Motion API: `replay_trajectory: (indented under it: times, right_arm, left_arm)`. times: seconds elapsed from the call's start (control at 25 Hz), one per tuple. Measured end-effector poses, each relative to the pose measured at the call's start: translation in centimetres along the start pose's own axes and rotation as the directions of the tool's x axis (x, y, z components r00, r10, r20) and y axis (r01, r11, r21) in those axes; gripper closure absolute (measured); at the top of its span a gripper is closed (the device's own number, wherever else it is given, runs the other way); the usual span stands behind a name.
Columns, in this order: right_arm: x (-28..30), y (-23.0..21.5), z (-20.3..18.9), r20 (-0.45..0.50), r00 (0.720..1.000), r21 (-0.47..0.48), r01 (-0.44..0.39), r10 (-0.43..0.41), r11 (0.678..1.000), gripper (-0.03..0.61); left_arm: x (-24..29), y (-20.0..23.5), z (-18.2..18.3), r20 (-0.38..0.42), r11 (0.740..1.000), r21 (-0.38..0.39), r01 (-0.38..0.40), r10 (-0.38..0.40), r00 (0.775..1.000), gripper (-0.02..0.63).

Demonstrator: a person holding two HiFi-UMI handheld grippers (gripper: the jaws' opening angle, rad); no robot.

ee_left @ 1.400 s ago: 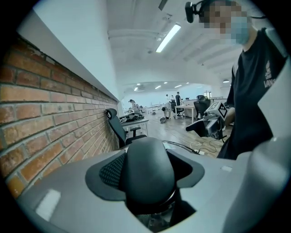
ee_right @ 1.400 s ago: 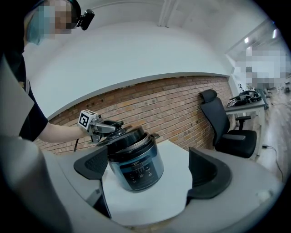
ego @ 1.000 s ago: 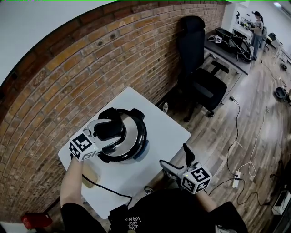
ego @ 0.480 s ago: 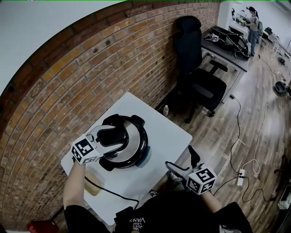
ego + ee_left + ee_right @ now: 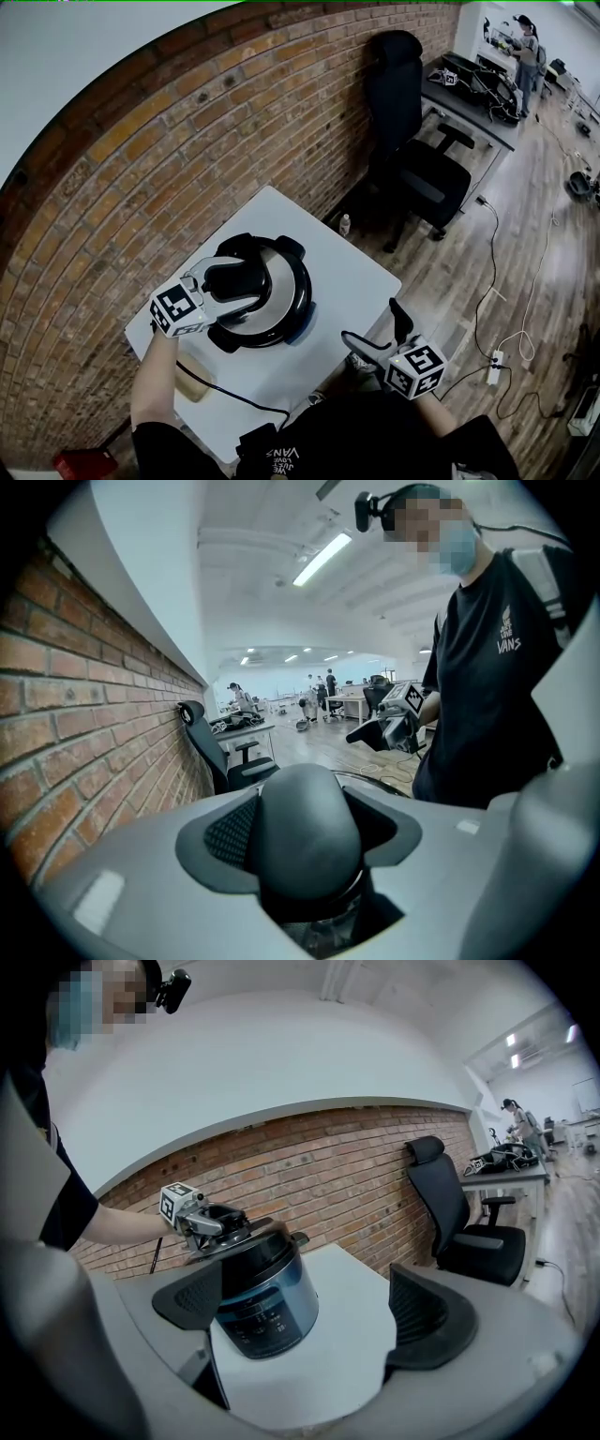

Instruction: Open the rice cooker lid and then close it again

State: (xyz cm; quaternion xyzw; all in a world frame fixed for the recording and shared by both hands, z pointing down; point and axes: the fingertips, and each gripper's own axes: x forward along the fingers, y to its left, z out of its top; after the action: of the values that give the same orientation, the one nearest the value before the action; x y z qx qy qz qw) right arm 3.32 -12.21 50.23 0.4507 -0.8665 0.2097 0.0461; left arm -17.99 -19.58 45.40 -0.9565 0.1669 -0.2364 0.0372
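Observation:
The rice cooker [image 5: 292, 323] stands on the white table [image 5: 347, 272]; it has a dark blue body [image 5: 267, 1307] with a control panel. Its steel lid [image 5: 279, 281] lies on the pot. My left gripper [image 5: 251, 284] reaches over the lid from the left. Its jaws are closed on the black lid handle [image 5: 305, 841], which fills the gap between the pads. From the right gripper view that gripper [image 5: 202, 1218] sits on top of the cooker. My right gripper [image 5: 370, 322] hangs open and holds nothing, off the table's front right edge. It points toward the cooker.
A brick wall [image 5: 187, 159] runs behind the table. The cooker's black power cord [image 5: 225, 394] trails across the table's near left part, past a beige pad [image 5: 192, 375]. A black office chair [image 5: 412, 141] and a desk stand to the right. Cables lie on the wooden floor [image 5: 506, 281].
My left gripper has tilted a little while staying on the lid handle, and the lid looks more squarely seated on the pot. The right gripper has stayed in place.

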Motion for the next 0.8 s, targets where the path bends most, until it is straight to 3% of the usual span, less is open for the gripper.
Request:
replay_trajectory:
  times: [0.8]
  right_arm:
    - [1.2,0.3,0.1,0.000,1.000,0.013,-0.012,0.012,1.000,0.023]
  left_arm:
    - [0.1,-0.6,-0.1,-0.027,0.998,0.050,0.026,-0.024,0.999,0.333]
